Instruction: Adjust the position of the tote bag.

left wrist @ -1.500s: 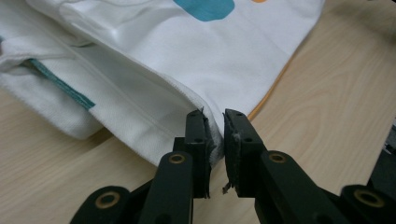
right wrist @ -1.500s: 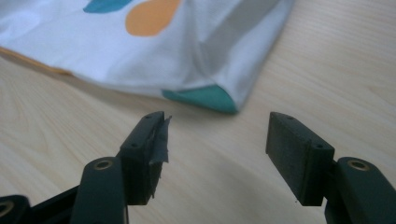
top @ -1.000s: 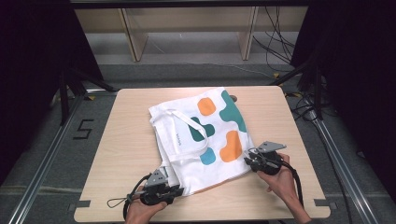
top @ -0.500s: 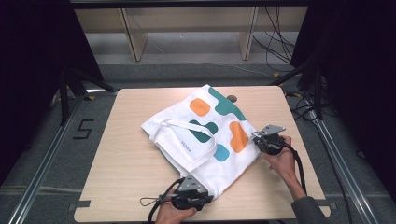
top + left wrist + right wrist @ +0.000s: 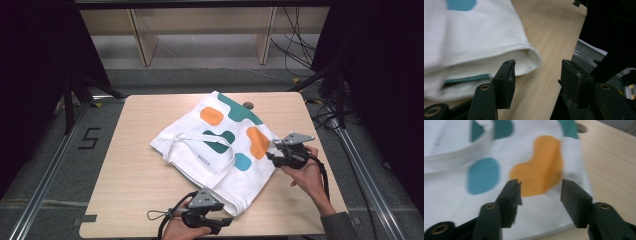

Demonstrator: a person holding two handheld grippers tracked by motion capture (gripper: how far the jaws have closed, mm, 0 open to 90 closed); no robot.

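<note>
A white tote bag [image 5: 220, 145] with orange, teal and blue blobs lies slantwise on the wooden table [image 5: 135, 185], its handles looped on top. My left gripper [image 5: 226, 221] sits at the bag's near corner by the front edge. In the left gripper view its jaws [image 5: 537, 75] have just been opening; the bag's folded corner [image 5: 499, 52] lies by the left jaw, untouched. My right gripper [image 5: 270, 156] is at the bag's right edge. Its jaws [image 5: 540, 192] have also just been opening and hover over the orange blob [image 5: 539, 170], gripping nothing.
A small round hole [image 5: 248, 105] marks the table beyond the bag's far corner. Wooden shelf legs [image 5: 142, 40] and cables [image 5: 295, 30] stand behind the table. Metal rails run along both sides, with a "5" mark [image 5: 90, 138] on the floor at left.
The bag has swung round to lie slantwise. My left gripper slid right along the front edge and my right one rose a little. Both have let go of the bag and opened.
</note>
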